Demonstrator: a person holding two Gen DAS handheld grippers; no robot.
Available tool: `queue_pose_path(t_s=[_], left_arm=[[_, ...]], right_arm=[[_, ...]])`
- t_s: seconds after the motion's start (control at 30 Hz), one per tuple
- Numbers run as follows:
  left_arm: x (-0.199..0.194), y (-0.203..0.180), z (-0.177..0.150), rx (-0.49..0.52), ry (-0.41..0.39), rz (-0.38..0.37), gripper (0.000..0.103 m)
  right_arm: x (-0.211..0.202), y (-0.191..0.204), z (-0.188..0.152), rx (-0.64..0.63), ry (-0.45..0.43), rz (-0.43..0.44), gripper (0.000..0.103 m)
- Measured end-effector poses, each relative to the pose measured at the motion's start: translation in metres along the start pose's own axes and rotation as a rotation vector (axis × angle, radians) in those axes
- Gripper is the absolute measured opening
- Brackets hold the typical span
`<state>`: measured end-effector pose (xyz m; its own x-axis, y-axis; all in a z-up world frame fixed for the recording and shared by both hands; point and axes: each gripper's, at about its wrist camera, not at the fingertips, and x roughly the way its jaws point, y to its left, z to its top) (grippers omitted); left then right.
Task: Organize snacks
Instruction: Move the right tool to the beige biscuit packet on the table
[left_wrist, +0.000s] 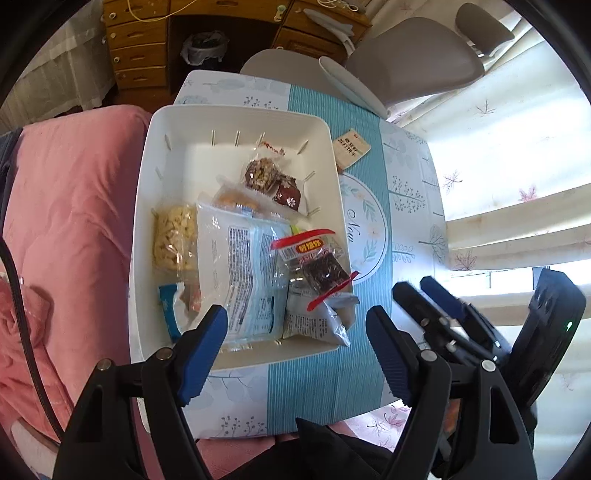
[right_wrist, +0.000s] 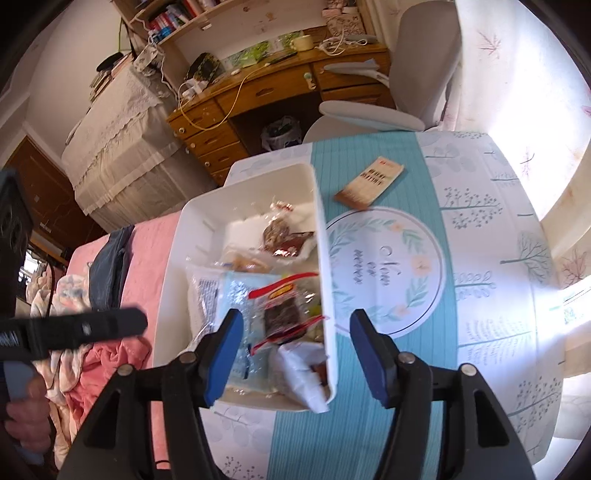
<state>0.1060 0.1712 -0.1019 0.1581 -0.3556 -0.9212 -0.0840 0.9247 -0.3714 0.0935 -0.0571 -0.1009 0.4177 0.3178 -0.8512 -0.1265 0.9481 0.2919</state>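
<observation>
Both grippers hover wide-jawed, holding nothing; 1 flat snack packet (right_wrist: 369, 182) lies beyond the white bin (right_wrist: 320, 258), nearer the right gripper (right_wrist: 295, 354) than the left gripper (left_wrist: 295, 347).

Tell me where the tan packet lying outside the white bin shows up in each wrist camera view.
Left wrist view: the tan packet lies on the teal stripe of the tablecloth, right of the white bin at its far corner, above centre.
Right wrist view: the tan packet lies on the same stripe, upper centre, right of the bin's far end.
Shared landmark: the round leaf emblem printed on the cloth.
</observation>
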Motion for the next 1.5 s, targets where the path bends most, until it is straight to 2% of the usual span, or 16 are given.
queue_pose_path(t_s=[0.2,0.4,0.57,0.83,1.03,1.27,1.37,1.5], left_arm=[[0.007,-0.014,-0.012,-0.054,-0.020,0.022,0.076],[0.014,-0.027,-0.024,-0.140,-0.061,0.077,0.076],[0.025,-0.033,-0.029,-0.220,-0.097,0.203,0.076],[0.047,-0.039,-0.033,-0.302,-0.091,0.255,0.076],[0.060,-0.040,-0.035,-0.328,-0.089,0.266,0.076],[0.067,-0.039,-0.034,-0.338,-0.109,0.333,0.076],[0.070,-0.035,-0.035,-0.356,-0.110,0.389,0.076],[0.073,-0.028,-0.038,-0.394,-0.101,0.405,0.076]], right_arm=[[-0.002,-0.034,0.018,0.000,-0.001,0.004,0.065],[0.012,-0.071,0.038,0.037,0.069,0.039,0.065],[0.031,-0.095,0.068,0.113,0.128,0.073,0.065],[0.080,-0.128,0.121,0.297,0.201,0.108,0.065],[0.130,-0.141,0.155,0.385,0.258,0.060,0.065],[0.186,-0.150,0.177,0.500,0.315,-0.022,0.065],[0.205,-0.149,0.188,0.508,0.324,-0.051,0.065],[0.225,-0.144,0.203,0.489,0.325,-0.090,0.065]])
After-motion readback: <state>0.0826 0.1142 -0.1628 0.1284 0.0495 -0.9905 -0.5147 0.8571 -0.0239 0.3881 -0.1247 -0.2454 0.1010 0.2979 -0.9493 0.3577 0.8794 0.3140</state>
